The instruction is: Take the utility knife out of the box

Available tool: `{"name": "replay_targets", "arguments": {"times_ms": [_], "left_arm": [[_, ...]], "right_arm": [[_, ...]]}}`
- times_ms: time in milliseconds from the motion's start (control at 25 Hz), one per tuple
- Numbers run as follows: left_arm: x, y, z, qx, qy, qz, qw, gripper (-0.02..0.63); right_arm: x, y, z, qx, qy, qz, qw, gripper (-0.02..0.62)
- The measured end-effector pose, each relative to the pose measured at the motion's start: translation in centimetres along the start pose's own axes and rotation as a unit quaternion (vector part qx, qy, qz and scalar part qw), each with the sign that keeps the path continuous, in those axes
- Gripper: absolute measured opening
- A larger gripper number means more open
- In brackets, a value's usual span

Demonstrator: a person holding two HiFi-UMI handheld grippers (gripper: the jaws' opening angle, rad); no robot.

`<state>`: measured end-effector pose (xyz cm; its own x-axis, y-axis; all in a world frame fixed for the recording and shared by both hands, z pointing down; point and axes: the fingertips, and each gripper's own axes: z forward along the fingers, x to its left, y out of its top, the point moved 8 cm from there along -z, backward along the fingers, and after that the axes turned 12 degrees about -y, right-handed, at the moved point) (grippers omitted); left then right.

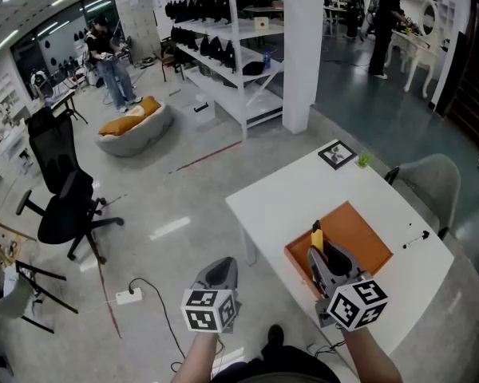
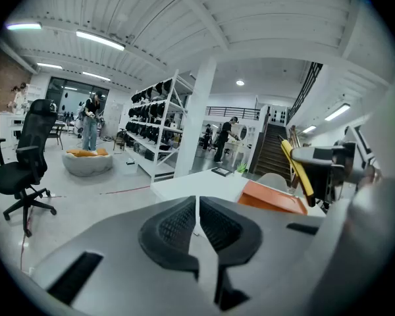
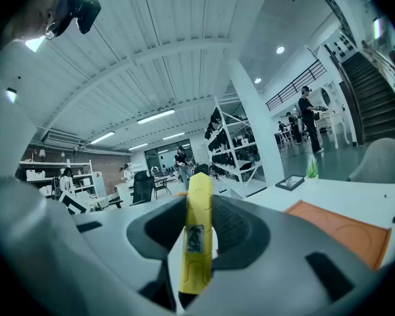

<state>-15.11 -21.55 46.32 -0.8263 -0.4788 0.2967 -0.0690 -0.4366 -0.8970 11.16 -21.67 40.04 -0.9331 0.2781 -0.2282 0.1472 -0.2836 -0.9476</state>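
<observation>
The right gripper (image 3: 199, 209) clamps its fingers (image 3: 234, 228) on the utility knife (image 3: 198, 232), which stands upright between them with the box (image 1: 359, 234) below. I judge that the narrow hold could let the knife pivot and drop. The left gripper (image 2: 197, 204) is closed on nothing.

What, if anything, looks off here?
Nothing stands out. The right gripper is shut on the yellow utility knife, above the orange box, which lies flat on the white table. The left gripper is shut and empty, off to the table's side.
</observation>
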Motion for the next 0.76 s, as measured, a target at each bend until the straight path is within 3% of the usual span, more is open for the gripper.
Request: {"name": "replay_targets", "arguments": {"times_ms": [760], "left_arm": [[0.21, -0.27, 0.88, 0.003, -0.01, -0.004, 0.9999, 0.021]], "right_arm": [[0.33, 0.62, -0.03, -0.018, 0.004, 0.011, 1.0, 0.12]]}}
